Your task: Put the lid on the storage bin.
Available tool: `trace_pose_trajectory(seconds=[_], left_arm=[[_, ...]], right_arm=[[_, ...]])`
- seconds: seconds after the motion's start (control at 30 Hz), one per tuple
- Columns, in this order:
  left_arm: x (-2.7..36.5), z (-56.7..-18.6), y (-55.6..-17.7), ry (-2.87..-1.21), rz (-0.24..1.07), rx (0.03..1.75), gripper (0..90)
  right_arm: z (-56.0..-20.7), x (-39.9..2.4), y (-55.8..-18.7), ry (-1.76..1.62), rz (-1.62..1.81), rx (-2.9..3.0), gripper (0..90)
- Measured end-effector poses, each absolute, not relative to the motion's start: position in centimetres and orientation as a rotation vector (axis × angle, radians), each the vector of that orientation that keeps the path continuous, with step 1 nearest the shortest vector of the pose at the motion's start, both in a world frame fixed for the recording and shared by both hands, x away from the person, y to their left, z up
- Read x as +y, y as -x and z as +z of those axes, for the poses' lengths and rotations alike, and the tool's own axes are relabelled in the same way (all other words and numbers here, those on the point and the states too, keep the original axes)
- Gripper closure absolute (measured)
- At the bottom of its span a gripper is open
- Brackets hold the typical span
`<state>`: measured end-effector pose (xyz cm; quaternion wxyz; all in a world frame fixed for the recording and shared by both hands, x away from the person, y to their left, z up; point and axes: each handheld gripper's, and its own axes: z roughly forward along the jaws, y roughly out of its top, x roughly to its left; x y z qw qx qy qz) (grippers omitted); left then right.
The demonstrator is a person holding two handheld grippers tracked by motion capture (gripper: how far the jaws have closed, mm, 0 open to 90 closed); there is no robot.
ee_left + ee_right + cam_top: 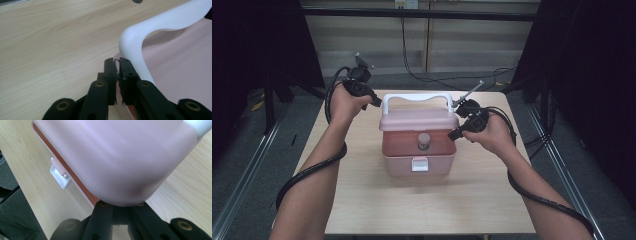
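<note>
From the high view, a pink box [418,145] sat at the middle of the pale wooden table [362,200], its lid [418,120] raised, its white handle [417,98] upright, a small grey jar [424,141] visible inside. My left gripper [371,99] was at the lid's left end and my right gripper [457,132] at its right end.

In the left gripper view, my jaws stood almost together with only a thin slit between them, beside the foot of the white handle [135,42]; I could not tell whether any lid edge was pinched there. If not, the lid could drop on that side.

In the right gripper view, my jaw tips were hidden under the lid's rounded pink corner [120,162]. They were clenched, on what I could not tell. The white latch [60,176] hung loose. An uneven grip could twist the lid or tip the box and jar.
</note>
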<state>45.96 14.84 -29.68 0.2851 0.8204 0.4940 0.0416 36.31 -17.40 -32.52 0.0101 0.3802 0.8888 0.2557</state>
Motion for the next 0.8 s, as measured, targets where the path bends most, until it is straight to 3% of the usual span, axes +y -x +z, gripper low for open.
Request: trace_pose_trajectory(seconds=[0.8], left_arm=[[17.0, -31.6, -45.0, -2.157, 0.2, 1.364, 47.3]], right_arm=[[-33.9, -17.5, -35.3, -1.173, 0.777, 2.789, 90.0]])
